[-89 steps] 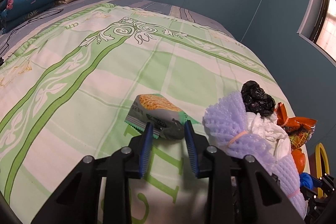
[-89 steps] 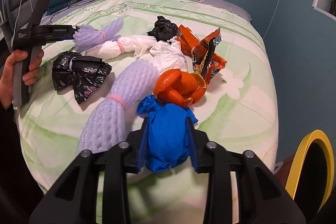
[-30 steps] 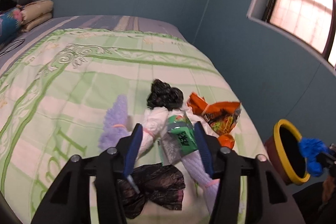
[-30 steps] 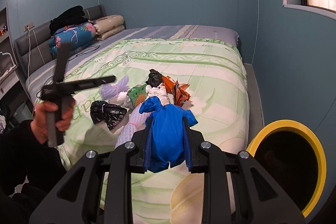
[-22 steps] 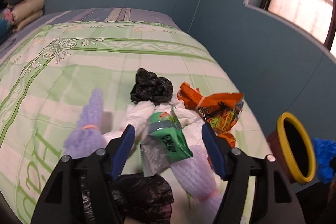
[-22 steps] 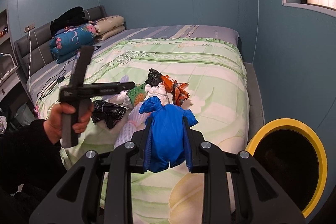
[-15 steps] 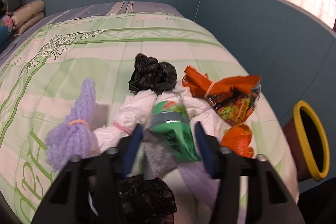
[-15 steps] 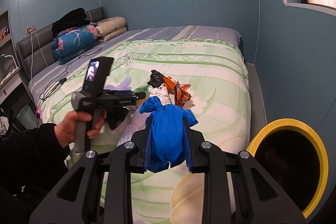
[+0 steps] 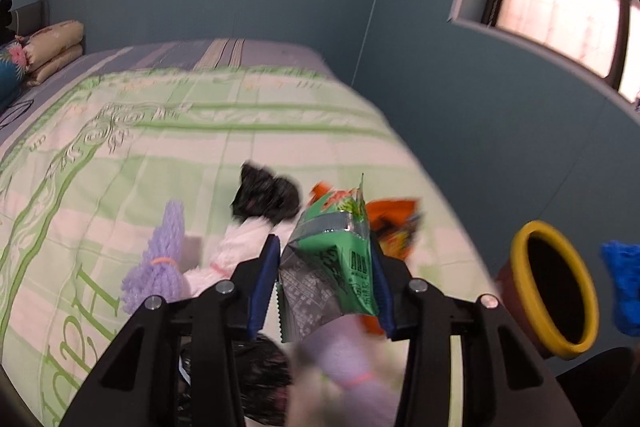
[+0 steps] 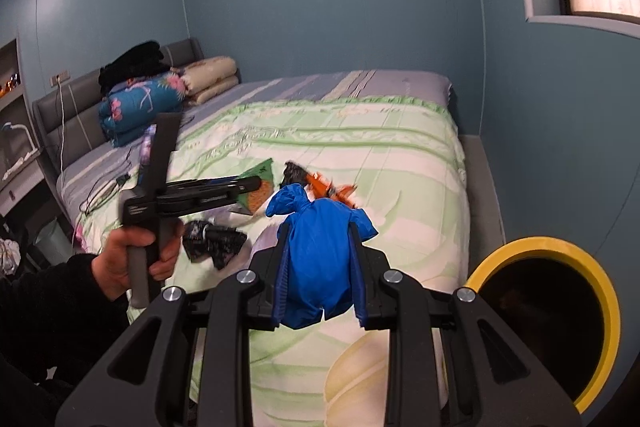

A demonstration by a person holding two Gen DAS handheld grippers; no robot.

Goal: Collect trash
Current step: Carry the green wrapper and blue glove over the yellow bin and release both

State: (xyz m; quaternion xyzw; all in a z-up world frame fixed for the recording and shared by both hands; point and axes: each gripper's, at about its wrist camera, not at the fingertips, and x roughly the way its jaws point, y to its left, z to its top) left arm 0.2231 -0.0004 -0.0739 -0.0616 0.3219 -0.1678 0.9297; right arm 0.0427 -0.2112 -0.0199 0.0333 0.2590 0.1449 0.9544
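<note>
Left claw [image 9: 325, 277] clenching green snack wrapper [image 9: 332, 263], jaws having just been closing on it; wrapper hanging lifted above bed [image 9: 192, 147]. Right claw [image 10: 320, 281] gripping blue bag [image 10: 320, 247], holding it up near bed's foot end, beside yellow-rimmed bin [image 10: 560, 311]. Lying on bed: purple foam net [image 9: 160, 263], white bundle [image 9: 240, 247], black bag [image 9: 266, 193], orange wrapper [image 9: 394, 223], all blurred. Second black bag [image 10: 214, 243] lying below left claw. Person's hand [image 10: 132, 259] grasping left claw's handle.
</note>
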